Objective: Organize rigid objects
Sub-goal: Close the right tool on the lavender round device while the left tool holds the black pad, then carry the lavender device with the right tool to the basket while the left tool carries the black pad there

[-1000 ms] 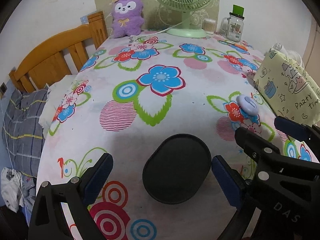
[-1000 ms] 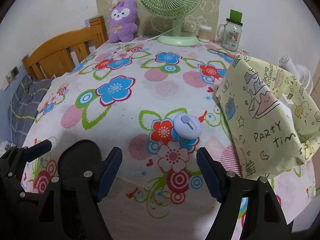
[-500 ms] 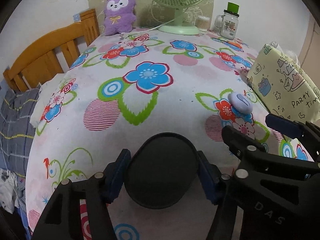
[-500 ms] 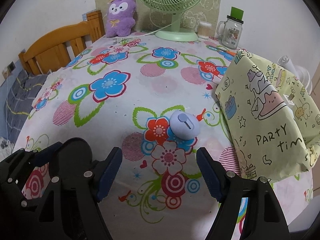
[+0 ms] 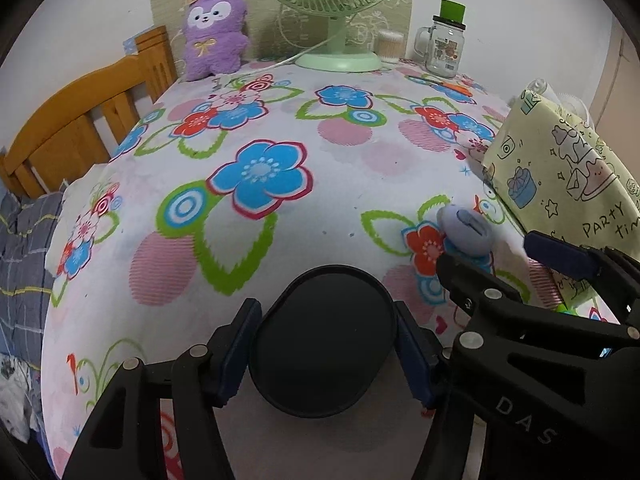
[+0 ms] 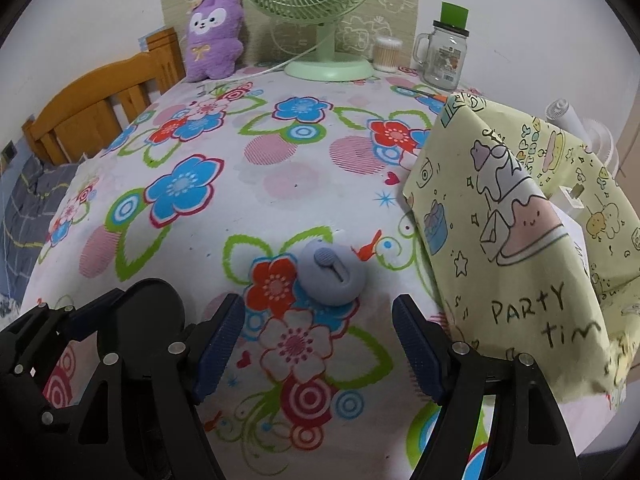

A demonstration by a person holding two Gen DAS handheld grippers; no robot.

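Observation:
A black oval case (image 5: 320, 340) lies on the flowered tablecloth (image 5: 360, 184) near the front edge. My left gripper (image 5: 325, 312) is shut on it, its blue pads pressing on the case's two long sides. The same case (image 6: 148, 308) shows at the lower left of the right wrist view. A round lavender object (image 6: 332, 276) with a small raised handle rests on a red flower just beyond the tips of my right gripper (image 6: 318, 312). The right jaws are closing, with only cloth between the pads. In the left wrist view the lavender object (image 5: 464, 228) sits right of the case.
A yellow "Party time" bag (image 6: 512, 232) lies at the right, close to the right finger. At the back stand a green fan (image 6: 328, 68), a purple plush (image 6: 214, 36), a glass jar (image 6: 442, 56) and a cotton swab tub (image 6: 386, 54). A wooden headboard (image 6: 92, 112) borders the left.
The left gripper came forward around the black case and closed on it. The right gripper moved forward toward the lavender object, which now sits nearer its tips, and its jaws narrowed a little.

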